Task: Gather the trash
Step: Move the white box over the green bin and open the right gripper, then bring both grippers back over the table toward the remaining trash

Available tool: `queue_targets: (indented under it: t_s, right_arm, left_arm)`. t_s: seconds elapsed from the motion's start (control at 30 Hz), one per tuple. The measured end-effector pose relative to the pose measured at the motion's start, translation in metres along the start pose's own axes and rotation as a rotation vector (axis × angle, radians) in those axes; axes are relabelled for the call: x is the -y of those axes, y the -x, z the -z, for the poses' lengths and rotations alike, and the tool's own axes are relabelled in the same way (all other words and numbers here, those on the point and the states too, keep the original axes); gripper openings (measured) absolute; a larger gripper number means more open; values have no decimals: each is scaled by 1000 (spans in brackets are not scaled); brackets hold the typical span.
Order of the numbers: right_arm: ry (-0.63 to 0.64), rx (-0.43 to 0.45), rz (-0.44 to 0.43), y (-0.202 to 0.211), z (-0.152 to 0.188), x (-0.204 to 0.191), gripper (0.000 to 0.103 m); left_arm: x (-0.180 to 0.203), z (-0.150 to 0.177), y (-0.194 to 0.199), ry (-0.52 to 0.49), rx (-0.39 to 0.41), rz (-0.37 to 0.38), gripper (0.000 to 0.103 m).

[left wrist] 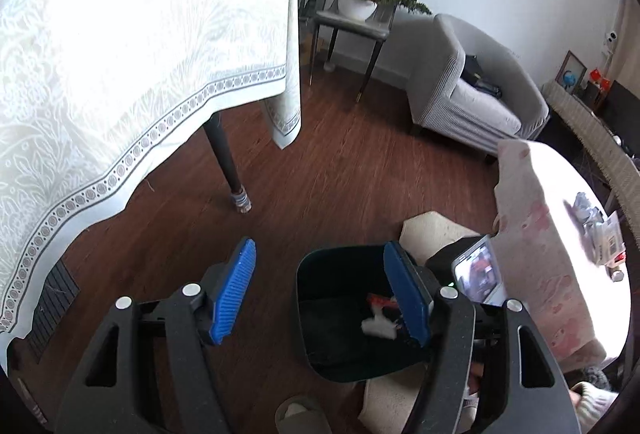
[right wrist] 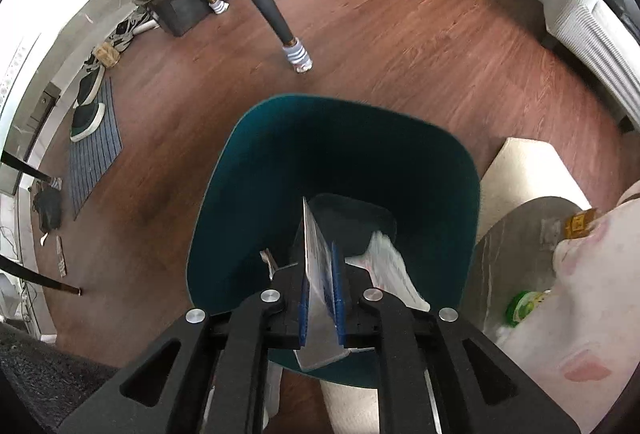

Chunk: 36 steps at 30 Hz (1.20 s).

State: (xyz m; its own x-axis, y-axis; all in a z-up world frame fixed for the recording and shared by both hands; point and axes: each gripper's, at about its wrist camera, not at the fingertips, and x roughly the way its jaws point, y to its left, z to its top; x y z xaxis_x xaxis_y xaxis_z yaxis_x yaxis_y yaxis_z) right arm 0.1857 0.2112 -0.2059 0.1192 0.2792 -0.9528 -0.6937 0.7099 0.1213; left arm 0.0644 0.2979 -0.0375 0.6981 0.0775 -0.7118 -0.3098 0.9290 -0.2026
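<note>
A dark teal trash bin (left wrist: 320,350) stands on the wood floor; it also shows in the right wrist view (right wrist: 280,154). White and red trash (left wrist: 378,326) lies inside it, seen as white paper (right wrist: 390,266) in the right wrist view. My left gripper (left wrist: 320,294) is open and empty above the bin's left rim. My right gripper (right wrist: 320,282) is shut on a flat silvery-white wrapper (right wrist: 316,254) and holds it over the bin's opening. More wrappers (left wrist: 596,230) lie on the low table at the right.
A table with a white patterned cloth (left wrist: 120,54) and a dark leg (left wrist: 228,162) stands at the left. A low table with a pink-flowered cloth (left wrist: 540,234) is at the right, a grey armchair (left wrist: 472,86) behind. A cream rug (right wrist: 524,174) lies by the bin. Shoes on a mat (right wrist: 90,106).
</note>
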Motion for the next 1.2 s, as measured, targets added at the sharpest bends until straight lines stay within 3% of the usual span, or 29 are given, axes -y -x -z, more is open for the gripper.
queue_targets:
  t_s: [0.03, 0.1, 0.17, 0.4, 0.57, 0.9, 1.1, 1.2]
  right_arm:
    - [5, -8, 0, -2, 1, 0, 18]
    - [17, -16, -9, -6, 3, -2, 36]
    - [27, -26, -10, -9, 5, -4, 45]
    - [81, 27, -39, 11, 6, -14, 52]
    - [98, 136, -82, 52, 4, -16, 56]
    - [129, 464, -46, 169, 13, -3, 60]
    - [90, 638, 44, 236, 33, 32, 61]
    - [62, 701, 113, 261, 48, 53, 70]
  left_arm:
    - [1, 0, 1, 0, 5, 2, 70]
    - [3, -2, 6, 0, 15, 4, 70]
    - [4, -5, 10, 0, 25, 7, 70]
    - [15, -13, 21, 7, 69, 25, 71]
    - [27, -21, 31, 6, 109, 30, 71]
    - [57, -35, 42, -12, 174, 33, 72]
    - [82, -40, 43, -27, 197, 62, 74]
    - [100, -40, 40, -45, 201, 82, 75]
